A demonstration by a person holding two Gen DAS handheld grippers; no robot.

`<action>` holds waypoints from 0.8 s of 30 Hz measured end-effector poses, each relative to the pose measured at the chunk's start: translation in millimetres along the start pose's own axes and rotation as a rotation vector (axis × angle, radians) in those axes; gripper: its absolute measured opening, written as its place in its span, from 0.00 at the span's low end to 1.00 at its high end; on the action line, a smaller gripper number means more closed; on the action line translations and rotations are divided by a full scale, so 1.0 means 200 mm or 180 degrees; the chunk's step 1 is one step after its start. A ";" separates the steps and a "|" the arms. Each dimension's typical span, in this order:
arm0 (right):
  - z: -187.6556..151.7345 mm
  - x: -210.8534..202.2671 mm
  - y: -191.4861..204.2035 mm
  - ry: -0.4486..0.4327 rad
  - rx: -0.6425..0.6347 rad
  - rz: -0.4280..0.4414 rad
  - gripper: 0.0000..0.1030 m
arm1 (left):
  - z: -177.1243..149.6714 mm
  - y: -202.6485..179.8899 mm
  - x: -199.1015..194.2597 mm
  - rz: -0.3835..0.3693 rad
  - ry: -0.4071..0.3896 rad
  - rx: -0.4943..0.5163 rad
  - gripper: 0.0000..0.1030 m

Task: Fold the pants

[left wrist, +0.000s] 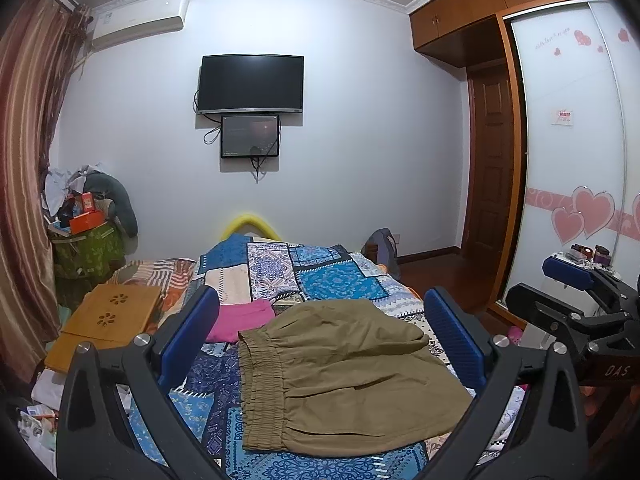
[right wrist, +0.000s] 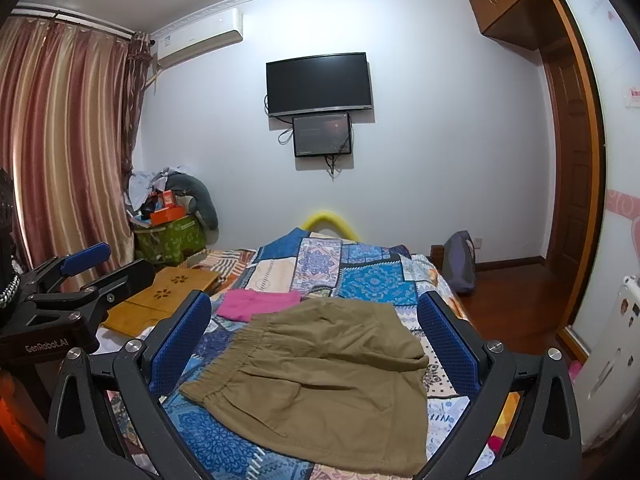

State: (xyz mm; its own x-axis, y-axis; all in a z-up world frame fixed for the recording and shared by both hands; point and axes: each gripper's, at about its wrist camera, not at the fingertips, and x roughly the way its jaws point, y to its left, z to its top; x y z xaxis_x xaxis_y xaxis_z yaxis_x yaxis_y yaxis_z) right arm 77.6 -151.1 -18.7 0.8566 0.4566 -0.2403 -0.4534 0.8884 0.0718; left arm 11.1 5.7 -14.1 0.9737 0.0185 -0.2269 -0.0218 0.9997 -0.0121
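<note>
The olive-brown pants (left wrist: 344, 376) lie folded in a compact stack on the patchwork bedspread (left wrist: 320, 276), elastic waistband to the left. They also show in the right wrist view (right wrist: 320, 384). My left gripper (left wrist: 320, 340) is open and empty, raised above the pants, its blue pads wide apart. My right gripper (right wrist: 314, 340) is open and empty, also held above the pants. The right gripper shows at the right edge of the left wrist view (left wrist: 576, 292), and the left gripper at the left edge of the right wrist view (right wrist: 100, 264).
A folded pink garment (left wrist: 240, 320) lies just beyond the pants. A wooden lap tray (left wrist: 108, 316) sits on the bed's left side. A cluttered green box (left wrist: 88, 248) stands by the curtain. A wardrobe (left wrist: 568, 160) and wooden floor (left wrist: 448, 276) lie to the right.
</note>
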 end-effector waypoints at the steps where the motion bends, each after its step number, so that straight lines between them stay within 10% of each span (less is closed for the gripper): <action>1: 0.00 0.00 0.00 -0.0001 0.0004 -0.0001 1.00 | 0.00 0.00 0.00 -0.0003 0.0002 0.0000 1.00; 24: 0.00 -0.01 -0.01 -0.0003 0.0024 -0.0007 1.00 | 0.01 -0.01 0.00 -0.0002 0.0025 0.0011 1.00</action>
State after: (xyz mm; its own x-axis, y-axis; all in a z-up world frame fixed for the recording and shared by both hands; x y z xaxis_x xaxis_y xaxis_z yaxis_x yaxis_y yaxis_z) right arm 77.2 -153.0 -18.5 0.8578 0.4546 -0.2396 -0.4496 0.8898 0.0786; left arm 10.7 4.3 -12.3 0.9719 0.0178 -0.2346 -0.0205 0.9998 -0.0089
